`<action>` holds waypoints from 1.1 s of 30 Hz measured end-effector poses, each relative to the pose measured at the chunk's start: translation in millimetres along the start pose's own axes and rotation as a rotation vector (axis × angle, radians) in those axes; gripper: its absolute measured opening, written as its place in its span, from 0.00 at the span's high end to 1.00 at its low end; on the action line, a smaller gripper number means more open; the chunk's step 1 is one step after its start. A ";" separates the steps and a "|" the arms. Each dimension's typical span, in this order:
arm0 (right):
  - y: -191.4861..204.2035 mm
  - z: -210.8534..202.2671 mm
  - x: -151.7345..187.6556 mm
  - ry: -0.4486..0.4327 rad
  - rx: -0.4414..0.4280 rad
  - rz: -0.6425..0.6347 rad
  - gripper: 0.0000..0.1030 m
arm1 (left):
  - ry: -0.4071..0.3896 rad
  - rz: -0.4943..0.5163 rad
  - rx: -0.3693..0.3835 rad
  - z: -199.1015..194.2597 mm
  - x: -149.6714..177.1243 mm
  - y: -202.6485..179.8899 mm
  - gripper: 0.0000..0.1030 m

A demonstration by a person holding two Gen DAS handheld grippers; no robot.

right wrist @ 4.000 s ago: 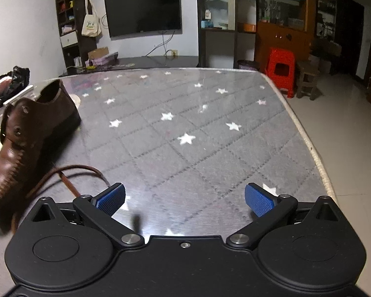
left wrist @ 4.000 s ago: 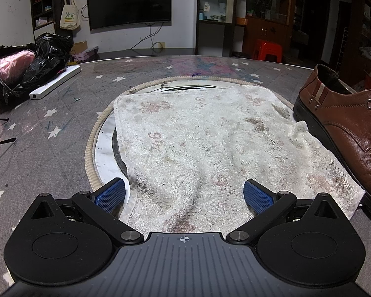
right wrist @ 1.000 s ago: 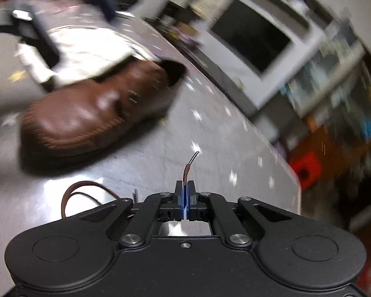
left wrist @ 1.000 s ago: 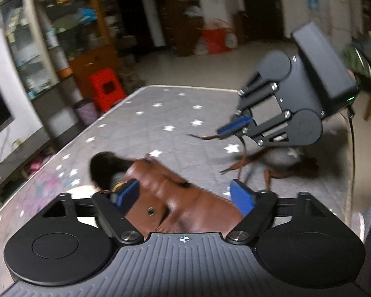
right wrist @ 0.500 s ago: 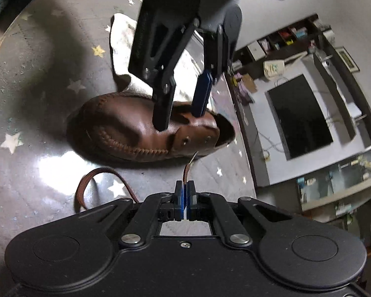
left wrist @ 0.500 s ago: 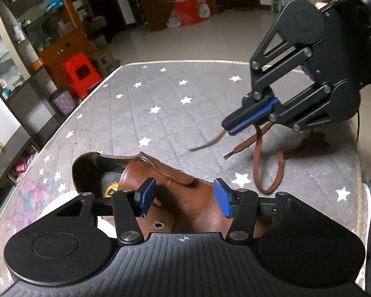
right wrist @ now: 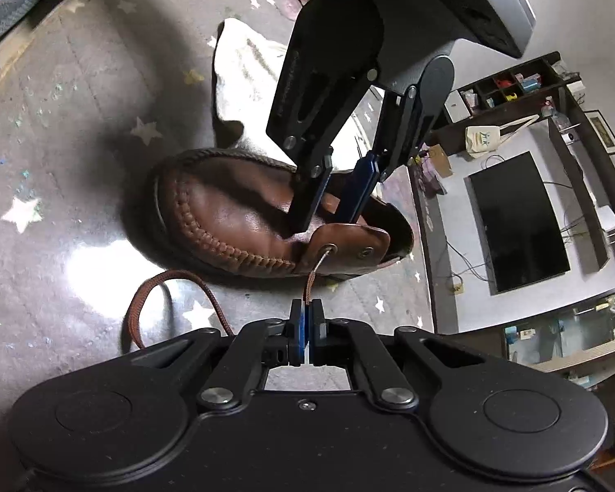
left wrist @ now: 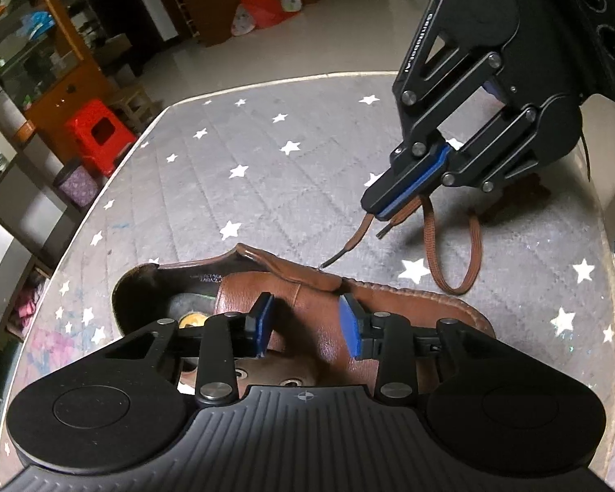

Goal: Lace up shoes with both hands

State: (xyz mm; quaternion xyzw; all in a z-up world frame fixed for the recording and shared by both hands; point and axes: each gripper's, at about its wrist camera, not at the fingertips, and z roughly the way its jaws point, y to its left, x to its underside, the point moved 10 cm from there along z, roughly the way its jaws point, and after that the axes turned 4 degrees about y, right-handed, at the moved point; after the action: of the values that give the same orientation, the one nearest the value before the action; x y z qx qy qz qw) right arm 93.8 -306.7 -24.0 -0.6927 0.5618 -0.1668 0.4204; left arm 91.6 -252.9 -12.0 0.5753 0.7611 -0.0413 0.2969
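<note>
A brown leather shoe (right wrist: pixel 233 221) lies on the star-printed table (left wrist: pixel 266 172), near the middle of its width, its opening toward the edge that faces the TV wall. A white towel (right wrist: pixel 246 61) lies just past the shoe's far side, and a red stool (left wrist: pixel 98 135) stands on the floor beyond the table's long edge.

The left gripper (left wrist: pixel 305 324) hangs over the shoe's tongue, its 2 blue pads narrowed to either side of the tongue and instep flaps; whether they press the leather cannot be told. Its linkage blocks the right wrist view of the far flap.

The right gripper (right wrist: pixel 306 330) is clamped on the brown shoelace (left wrist: pixel 451 254) close to its tip, and the tip sits at the front eyelet (right wrist: pixel 329 248) of the near flap. The slack lace loops on the table by the toe.

Half a second ago the lace tip stood short of the flap; it has now reached the eyelet, and the left pads have drawn closer together.
</note>
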 end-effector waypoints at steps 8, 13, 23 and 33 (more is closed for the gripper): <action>2.5 5.4 -3.1 -0.008 -0.009 -0.032 0.99 | 0.021 0.100 -0.034 0.6 -5.0 -3.8 0.74; -5.4 7.5 -7.6 -0.024 0.008 -0.020 0.99 | 0.015 0.159 -0.053 0.1 -7.4 -4.8 0.80; -25.6 5.7 -12.5 -0.039 0.082 0.039 0.99 | -0.011 0.235 -0.098 -2.7 -8.5 -11.1 0.80; -21.4 12.7 -14.8 -0.040 0.040 0.100 0.98 | -0.036 0.225 -0.105 1.5 -9.4 -15.5 0.88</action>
State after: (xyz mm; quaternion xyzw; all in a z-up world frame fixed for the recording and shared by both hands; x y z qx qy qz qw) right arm 111.8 -287.8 -11.5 -0.6584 0.5836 -0.1429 0.4533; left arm 79.8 -266.7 -12.9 0.6398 0.6873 0.0220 0.3431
